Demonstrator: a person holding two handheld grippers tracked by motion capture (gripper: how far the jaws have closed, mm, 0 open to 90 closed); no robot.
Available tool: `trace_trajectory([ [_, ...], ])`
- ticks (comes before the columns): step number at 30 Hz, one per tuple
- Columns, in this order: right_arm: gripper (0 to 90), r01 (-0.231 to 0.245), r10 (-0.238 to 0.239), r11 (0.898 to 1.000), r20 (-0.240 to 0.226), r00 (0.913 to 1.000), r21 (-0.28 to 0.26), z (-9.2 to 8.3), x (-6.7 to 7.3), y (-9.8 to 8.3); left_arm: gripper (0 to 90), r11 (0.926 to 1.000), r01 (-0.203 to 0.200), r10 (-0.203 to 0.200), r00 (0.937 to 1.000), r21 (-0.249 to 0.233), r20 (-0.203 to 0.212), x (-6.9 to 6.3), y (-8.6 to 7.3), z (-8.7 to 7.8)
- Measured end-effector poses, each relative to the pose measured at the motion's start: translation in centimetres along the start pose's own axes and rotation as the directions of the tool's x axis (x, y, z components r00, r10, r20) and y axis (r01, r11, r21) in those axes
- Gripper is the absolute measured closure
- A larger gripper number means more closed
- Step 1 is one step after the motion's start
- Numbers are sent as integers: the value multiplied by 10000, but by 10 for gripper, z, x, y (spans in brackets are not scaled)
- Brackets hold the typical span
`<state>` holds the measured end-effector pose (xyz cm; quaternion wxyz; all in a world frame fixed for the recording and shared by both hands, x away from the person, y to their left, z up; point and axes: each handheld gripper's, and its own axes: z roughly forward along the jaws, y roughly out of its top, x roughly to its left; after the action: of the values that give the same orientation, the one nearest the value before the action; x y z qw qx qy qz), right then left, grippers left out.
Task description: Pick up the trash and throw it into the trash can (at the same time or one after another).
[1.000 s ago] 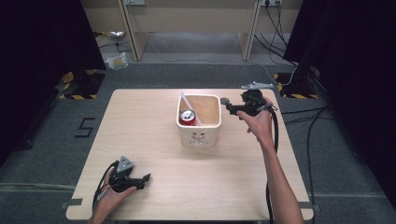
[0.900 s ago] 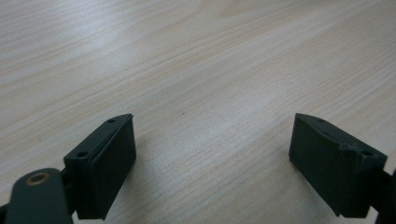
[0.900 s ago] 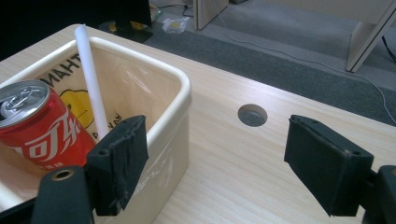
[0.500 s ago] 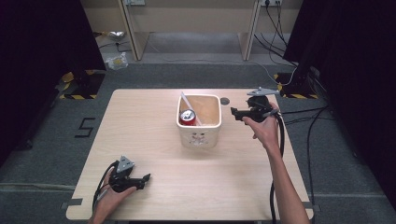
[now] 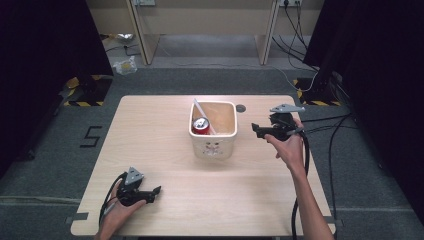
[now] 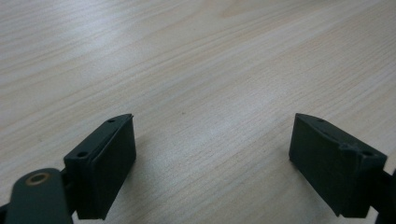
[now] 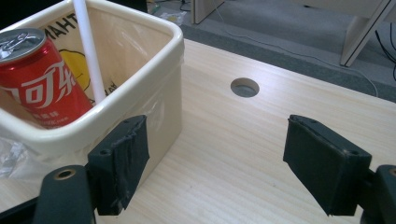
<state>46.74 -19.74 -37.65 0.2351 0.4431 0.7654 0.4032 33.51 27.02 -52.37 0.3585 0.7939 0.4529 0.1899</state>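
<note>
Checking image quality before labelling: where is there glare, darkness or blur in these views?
High view: glare on the table behind the bin, dark curtains at both sides. Left gripper view: pale sheen on the wood, far end soft. Right gripper view: can sharp, background slightly blurred.

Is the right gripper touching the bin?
Apart. The high view shows bare table between the right gripper and the bin; its jaws are open and empty.
</note>
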Motion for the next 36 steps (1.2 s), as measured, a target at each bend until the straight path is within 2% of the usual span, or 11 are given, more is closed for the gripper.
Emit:
trace_trajectory([
  [20, 225, 25, -27, 9998, -58, 10000, -206, -17, 7, -36, 138, 10000, -6, 6, 10000, -6, -2, 0, 0, 0],
  [25, 223, 149, -148, 9993, 24, 9999, -342, -22, 10, -40, 138, 10000, -7, 7, 10000, -5, 0, 0, 0, 0],
  [32, 223, 191, -203, 9986, -224, 9995, -486, -28, 19, -46, 138, 10000, -6, 6, 10000, -5, -1, 0, 0, 0],
  [36, 223, 434, -436, 9981, -46, 9990, -435, -31, 21, -48, 138, 10000, -6, 6, 10000, -6, -1, 0, 0, 0],
])
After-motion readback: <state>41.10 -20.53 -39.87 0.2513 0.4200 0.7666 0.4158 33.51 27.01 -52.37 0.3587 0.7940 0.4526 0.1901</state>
